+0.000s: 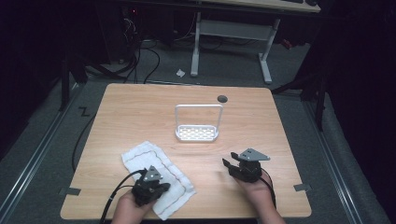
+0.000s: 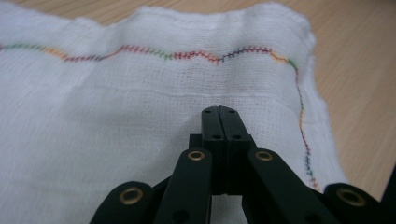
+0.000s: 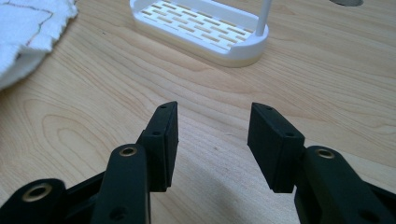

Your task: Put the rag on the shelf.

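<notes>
**Left gripper closed over cloth; right gripper apart above bare table**

High view: white cloth (image 1: pixel 157 178) lies flat at the near left of the wooden table (image 1: pixel 140 112). Left gripper (image 1: pixel 150 185) sits over its near part. Right gripper (image 1: pixel 230 164) rests well apart to the right. White rack (image 1: pixel 197 132) stands at mid-table, beyond both.

Left gripper view: jaws pressed together, nothing visible between them; cloth with its multicoloured stitched hem directly beneath and ahead.

Right gripper view: jaws apart, gap empty, bare wood below. Rack ahead; cloth edge at upper left.
</notes>
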